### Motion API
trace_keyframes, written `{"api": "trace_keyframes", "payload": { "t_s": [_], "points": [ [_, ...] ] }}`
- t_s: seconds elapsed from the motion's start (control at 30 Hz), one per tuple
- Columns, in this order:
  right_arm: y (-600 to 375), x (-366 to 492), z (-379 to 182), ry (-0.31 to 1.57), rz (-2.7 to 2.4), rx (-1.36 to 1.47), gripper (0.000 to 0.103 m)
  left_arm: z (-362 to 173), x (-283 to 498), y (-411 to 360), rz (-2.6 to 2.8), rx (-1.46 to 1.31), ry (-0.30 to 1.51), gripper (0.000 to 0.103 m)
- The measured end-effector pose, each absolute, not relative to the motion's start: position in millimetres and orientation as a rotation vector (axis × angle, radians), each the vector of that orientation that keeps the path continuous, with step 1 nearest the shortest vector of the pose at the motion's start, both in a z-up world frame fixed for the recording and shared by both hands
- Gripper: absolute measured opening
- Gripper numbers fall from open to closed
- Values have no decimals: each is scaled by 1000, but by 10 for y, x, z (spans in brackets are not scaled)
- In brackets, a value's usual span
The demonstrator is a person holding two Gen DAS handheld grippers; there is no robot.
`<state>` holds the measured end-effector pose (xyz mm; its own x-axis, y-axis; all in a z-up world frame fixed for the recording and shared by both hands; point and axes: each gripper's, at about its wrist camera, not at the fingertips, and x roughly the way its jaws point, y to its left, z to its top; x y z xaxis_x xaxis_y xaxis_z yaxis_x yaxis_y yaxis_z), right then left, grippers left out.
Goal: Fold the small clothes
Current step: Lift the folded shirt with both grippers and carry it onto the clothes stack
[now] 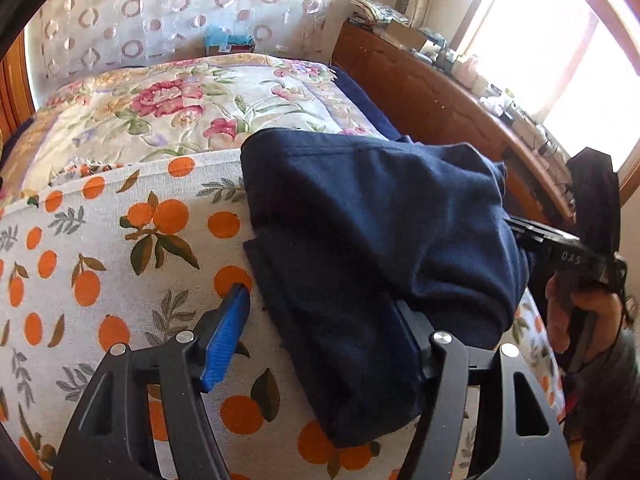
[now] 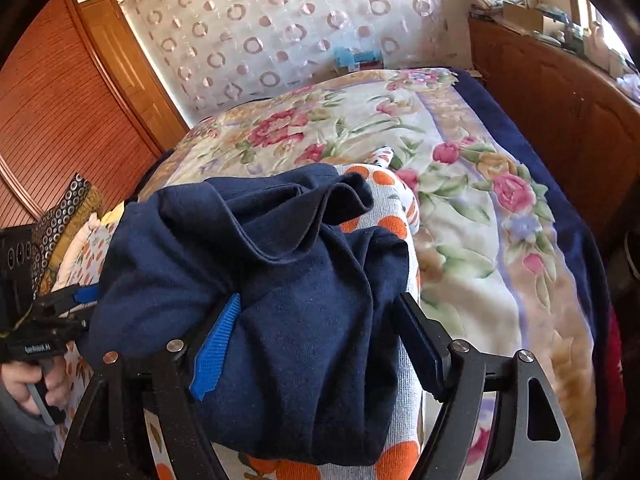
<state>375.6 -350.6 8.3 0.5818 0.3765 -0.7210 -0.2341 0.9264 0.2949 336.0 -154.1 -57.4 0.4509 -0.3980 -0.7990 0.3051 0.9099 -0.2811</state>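
A navy blue garment (image 1: 380,220) lies bunched in folds on a white cloth printed with oranges (image 1: 120,240), which is spread on the bed. My left gripper (image 1: 320,300) is open at the garment's near left edge. Its blue-padded left finger (image 1: 226,340) stands clear on the orange cloth, and navy fabric drapes over its right finger. My right gripper (image 2: 320,298) straddles the garment (image 2: 300,320) with its jaws wide. The blue pad (image 2: 216,352) touches a fold and the right finger (image 2: 420,340) stands beside the edge, with no pinch. Each view shows the other gripper (image 1: 520,228) (image 2: 86,294) at the garment's side.
A floral blanket (image 2: 460,200) covers the bed beyond the cloths, with a navy sheet edge (image 2: 560,184) on the right. A wooden sideboard (image 1: 440,96) with clutter runs along the right under a bright window. A curtain (image 2: 280,32), a wooden door (image 2: 60,100) and a patterned cushion (image 2: 68,208) stand behind and left.
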Motion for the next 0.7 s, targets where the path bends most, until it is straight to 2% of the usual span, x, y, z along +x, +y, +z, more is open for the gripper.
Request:
{"api": "trace_keyframes", "payload": {
  "t_s": [0.03,0.07,0.1,0.13,0.17,0.2,0.23,0.27,0.37,0.7],
  "points": [
    [-3517,3763,97,884,360,181,78,-575,3359,-1548,-464,-128,1024,52],
    [-3512,3763,101,885,360,178,78,-574,3357,-1554,-459,-129,1027,50],
    [-3506,3757,106,887,361,174,77,-567,3346,-1561,-457,-122,1026,38],
    [-3513,3751,108,889,370,180,71,-563,3344,-1578,-457,-113,1026,29],
    [-3524,3756,97,894,392,199,59,-553,3340,-1582,-451,-115,1025,24],
    [-3519,3762,97,899,415,212,52,-546,3338,-1577,-449,-121,1022,19],
    [-3510,3754,110,899,433,215,37,-536,3336,-1581,-449,-127,1020,16],
    [-3495,3740,135,897,458,209,28,-499,3315,-1596,-451,-124,1009,14],
    [-3445,3698,204,880,445,154,20,-378,3229,-1622,-459,-89,965,13],
    [-3328,3403,639,740,451,87,16,147,2908,-1389,-505,-98,825,12]
  ]
}}
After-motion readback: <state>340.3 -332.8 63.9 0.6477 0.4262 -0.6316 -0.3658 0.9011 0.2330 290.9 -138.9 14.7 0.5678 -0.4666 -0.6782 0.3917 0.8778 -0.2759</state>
